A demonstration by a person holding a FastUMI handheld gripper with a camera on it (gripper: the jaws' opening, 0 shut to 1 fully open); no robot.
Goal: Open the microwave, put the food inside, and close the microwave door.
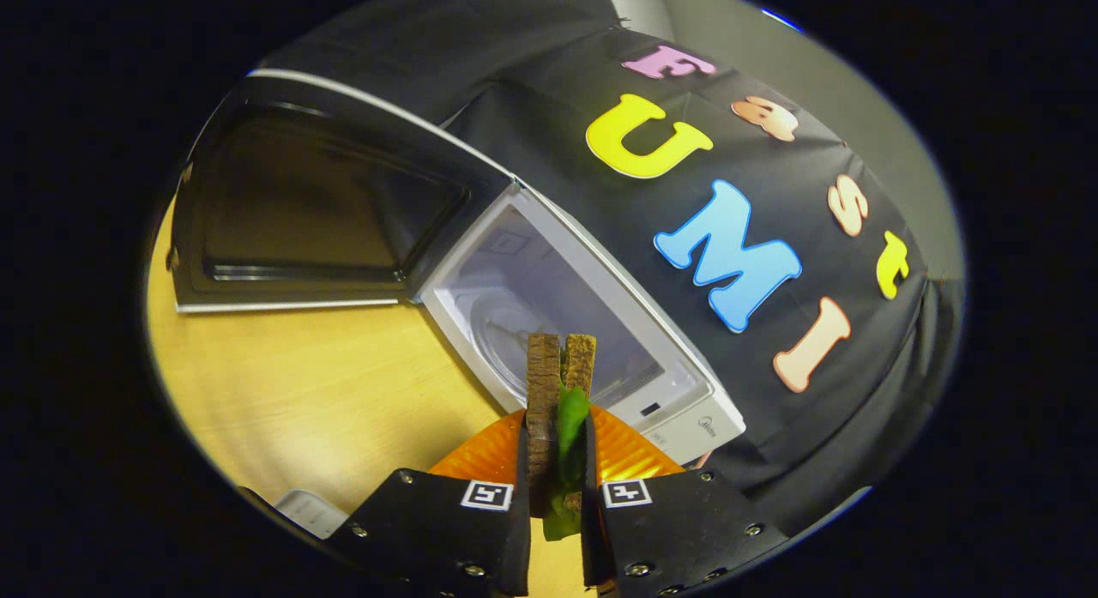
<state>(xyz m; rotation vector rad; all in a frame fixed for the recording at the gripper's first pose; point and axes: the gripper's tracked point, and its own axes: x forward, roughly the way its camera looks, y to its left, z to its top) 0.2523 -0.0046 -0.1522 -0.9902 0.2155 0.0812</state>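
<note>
The gripper [556,486] was nearly closed, its two fingers pinching a sandwich [558,392] between them. The sandwich stood on edge: two brown slices with a green leaf showing in the gap, the upper part jutting forward beyond the fingertips. Both fingers pressed against its outer faces.

Beyond the sandwich stood the white microwave [592,323], on a light wooden table [300,383]. Its door [317,203] hung wide open, swung out to the side, its dark window facing the camera. The cavity looked pale inside, with what seemed to be a round glass turntable [515,341] on its floor, though the view there was dim. No food lay in the cavity; the sandwich was held in front of the opening.
</note>
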